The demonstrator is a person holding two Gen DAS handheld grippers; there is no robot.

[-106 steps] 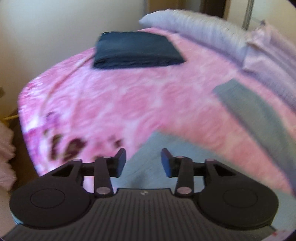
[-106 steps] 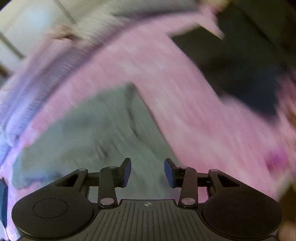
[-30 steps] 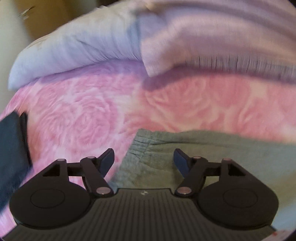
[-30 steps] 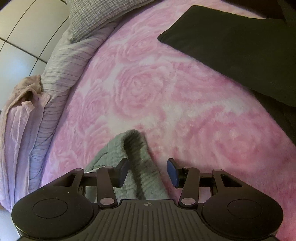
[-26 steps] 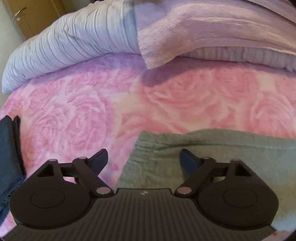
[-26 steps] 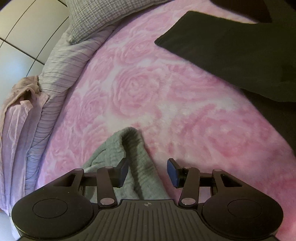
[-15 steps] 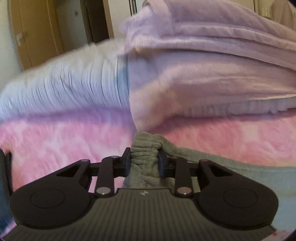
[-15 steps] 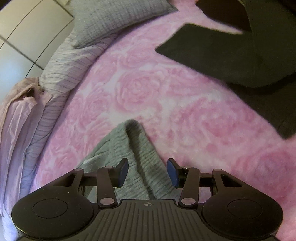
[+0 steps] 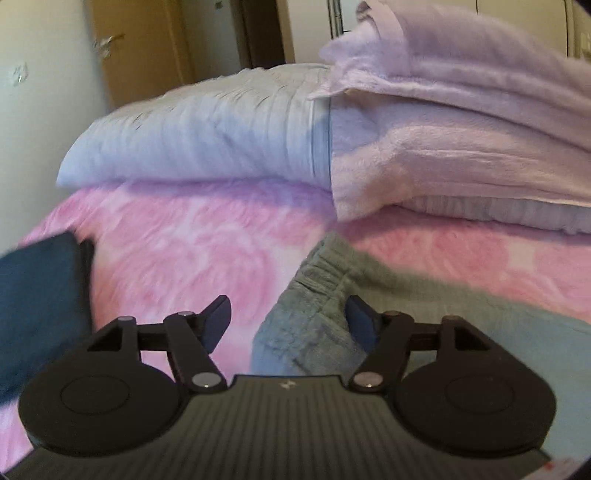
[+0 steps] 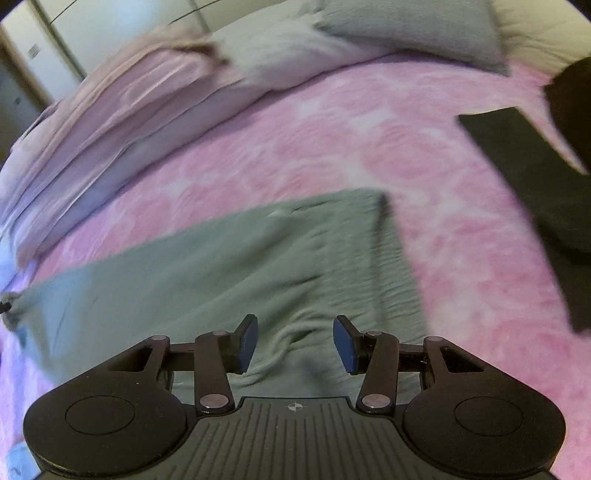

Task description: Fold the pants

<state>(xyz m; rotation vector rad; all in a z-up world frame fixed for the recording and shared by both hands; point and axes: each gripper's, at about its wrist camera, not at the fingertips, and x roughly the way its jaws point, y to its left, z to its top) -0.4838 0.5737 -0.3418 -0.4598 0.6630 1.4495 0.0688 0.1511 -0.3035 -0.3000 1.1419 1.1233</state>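
Note:
Grey-green pants (image 10: pixel 229 266) lie spread on the pink rose-patterned blanket (image 10: pixel 369 147). In the left wrist view their gathered waistband corner (image 9: pixel 325 273) rises slightly between my fingers. My left gripper (image 9: pixel 288 321) is open, its jaws wide apart on either side of that corner, holding nothing. In the right wrist view my right gripper (image 10: pixel 293 345) is open just above a wrinkled part of the pants, not gripping the cloth.
A striped pale pillow (image 9: pixel 207 133) and folded lilac blankets (image 9: pixel 461 122) are stacked at the far side of the bed. A folded dark navy garment (image 9: pixel 37 302) lies at the left. Dark cloth (image 10: pixel 532 177) lies at the right, and a grey pillow (image 10: pixel 413 33) behind.
My left gripper was shut on the waistband corner half a second ago and now stands open, the corner released. The right gripper stayed open and has swung over the spread pants.

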